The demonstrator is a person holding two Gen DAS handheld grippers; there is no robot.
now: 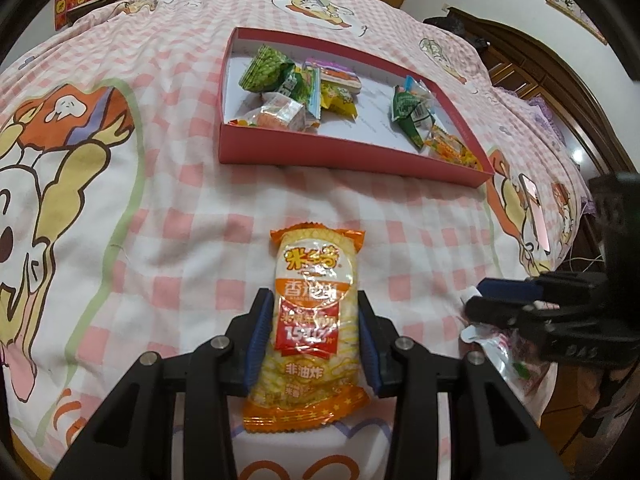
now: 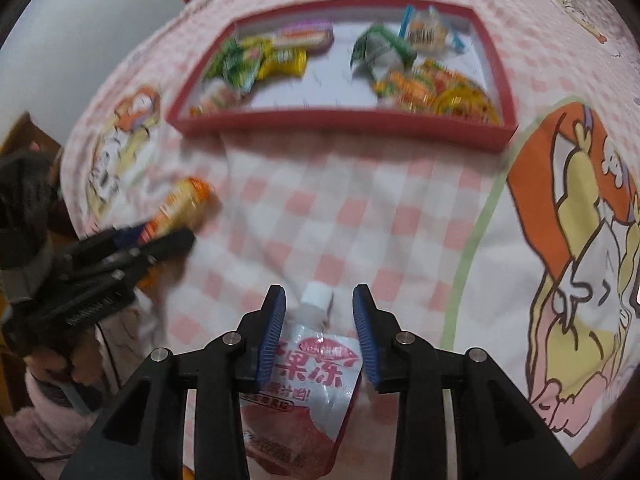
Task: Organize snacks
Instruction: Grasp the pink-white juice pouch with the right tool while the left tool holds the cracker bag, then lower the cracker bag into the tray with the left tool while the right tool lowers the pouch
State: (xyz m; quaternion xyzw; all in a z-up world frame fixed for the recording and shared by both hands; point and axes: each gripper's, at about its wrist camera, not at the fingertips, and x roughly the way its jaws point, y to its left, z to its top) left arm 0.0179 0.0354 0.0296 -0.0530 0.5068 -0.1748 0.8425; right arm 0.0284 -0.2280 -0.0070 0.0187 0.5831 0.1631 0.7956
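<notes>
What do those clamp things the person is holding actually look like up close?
Each hand-held gripper is matte black plastic: the left and the right both have two angular fingers tipped with ribbed blue pads, and round silver pins at the joints. A pink fuzzy sleeve shows in the right wrist view.

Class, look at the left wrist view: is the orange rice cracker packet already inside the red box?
No. The orange rice cracker packet lies on the checked bedspread, well short of the red box.
</notes>
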